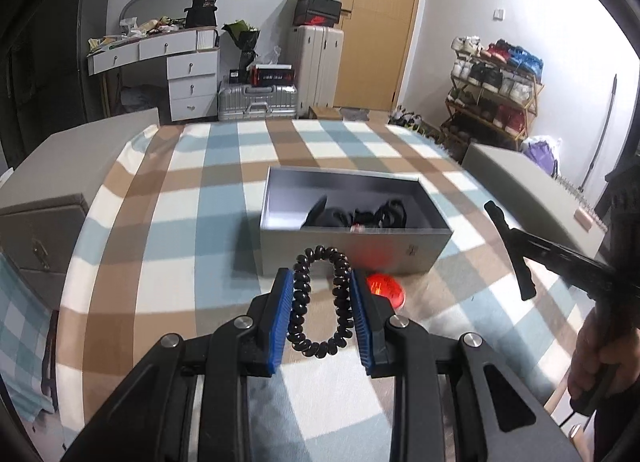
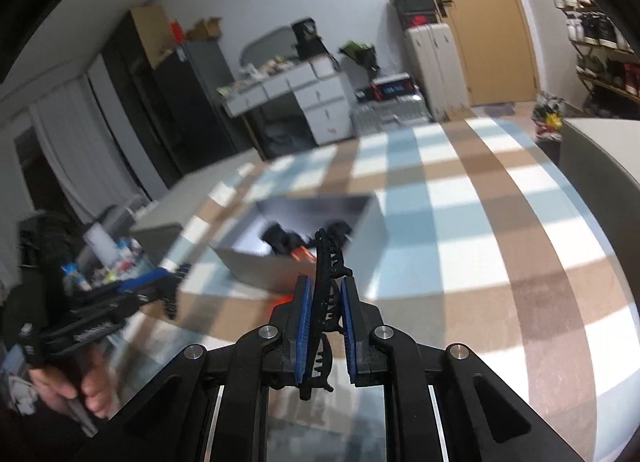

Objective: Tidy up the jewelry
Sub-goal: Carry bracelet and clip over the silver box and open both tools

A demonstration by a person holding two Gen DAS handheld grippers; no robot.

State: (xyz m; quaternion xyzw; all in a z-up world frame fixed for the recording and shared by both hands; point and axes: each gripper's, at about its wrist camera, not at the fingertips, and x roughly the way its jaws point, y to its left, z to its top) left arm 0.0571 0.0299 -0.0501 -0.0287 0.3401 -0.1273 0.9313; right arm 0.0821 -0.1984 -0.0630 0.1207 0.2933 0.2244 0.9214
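My left gripper [image 1: 320,282] pinched the spiral hair tie [image 1: 322,302], light, springy, squashes. Right gripper [image 2: 324,290] clamped the stiff black hair clip [image 2: 326,294] mid-spine; teeth looked snappable.

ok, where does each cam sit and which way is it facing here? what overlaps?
Left wrist: sits on the left gripper, looking down its fingers at the grey box on the plaid bedspread; it holds a black spiral hair tie. The right gripper and right hand show at the right edge.
Right wrist: sits on the right gripper, aimed at the same box; it is shut on a black hair claw clip. The left gripper and left hand show at left.
Shared: box, bedspread, white dresser, door.
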